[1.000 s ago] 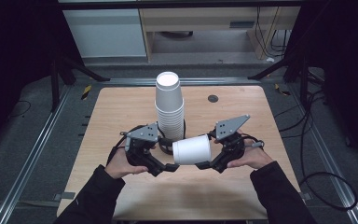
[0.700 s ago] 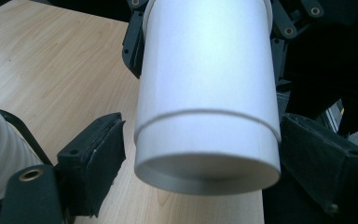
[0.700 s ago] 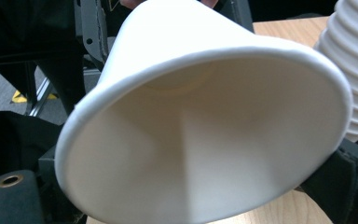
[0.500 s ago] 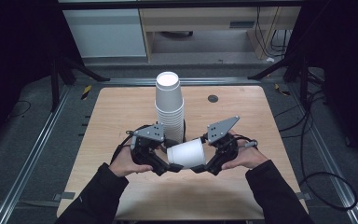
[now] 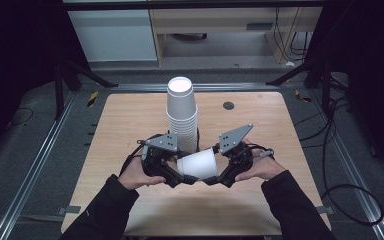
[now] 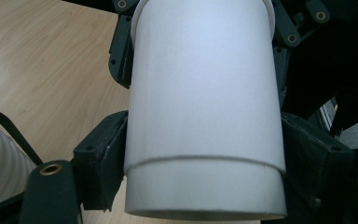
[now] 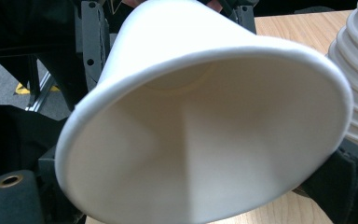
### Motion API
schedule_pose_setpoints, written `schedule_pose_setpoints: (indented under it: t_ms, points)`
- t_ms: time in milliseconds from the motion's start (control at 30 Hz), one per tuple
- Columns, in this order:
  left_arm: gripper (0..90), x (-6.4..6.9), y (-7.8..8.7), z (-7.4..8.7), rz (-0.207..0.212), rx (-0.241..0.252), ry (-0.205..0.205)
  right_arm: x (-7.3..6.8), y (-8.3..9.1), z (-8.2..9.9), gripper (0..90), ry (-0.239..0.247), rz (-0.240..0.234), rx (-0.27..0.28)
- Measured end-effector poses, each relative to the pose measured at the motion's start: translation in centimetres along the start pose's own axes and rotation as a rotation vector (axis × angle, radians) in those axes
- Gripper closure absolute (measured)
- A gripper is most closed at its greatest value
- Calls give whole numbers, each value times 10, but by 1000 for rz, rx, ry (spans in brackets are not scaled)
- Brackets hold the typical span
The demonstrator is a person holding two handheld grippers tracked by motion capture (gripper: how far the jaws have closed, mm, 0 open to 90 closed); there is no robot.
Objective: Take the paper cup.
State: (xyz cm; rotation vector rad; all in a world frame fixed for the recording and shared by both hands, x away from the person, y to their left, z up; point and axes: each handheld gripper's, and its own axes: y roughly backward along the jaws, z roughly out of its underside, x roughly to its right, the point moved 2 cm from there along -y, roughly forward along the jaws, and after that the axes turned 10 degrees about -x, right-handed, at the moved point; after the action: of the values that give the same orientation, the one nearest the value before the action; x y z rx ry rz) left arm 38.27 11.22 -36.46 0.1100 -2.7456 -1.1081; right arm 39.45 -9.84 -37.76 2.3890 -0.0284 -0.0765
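A: Table (image 5: 130,130) first. Wooden top, lying under both tools.

B: Next the cup stack (image 5: 182,117), standing upright just behind the two tools, a little to the left gripper's side.

A: Single paper cup (image 5: 198,165)?

B: Lying sideways between the tools, lifted off the wood. Base is pointing toward the left gripper (image 5: 172,175), open mouth toward the right gripper (image 5: 219,176).

A: Left jaws?

B: Have just been closing, cup base sitting between them, black pads (image 6: 105,163) pressing both sides of the cup wall.

A: Right?

B: Jaws narrow, pinching the rim (image 7: 205,56), which is squashing out of round.
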Motion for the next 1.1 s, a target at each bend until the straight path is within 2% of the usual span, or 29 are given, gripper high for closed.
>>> schedule_pose_setpoints:
  t_ms: [333, 767, 1100]
  points:
    - [229, 1, -1, 0, -3, 7, 2, 0, 0, 1, 97, -3, 1, -1]
    - [229, 1, 0, 0, -14, 20, 5, 0, 4, 3, 58, -16, 5, 38]
    - [227, -1, 7, 5, -32, 54, 17, 0, 17, 5, 26, -46, 46, 87]
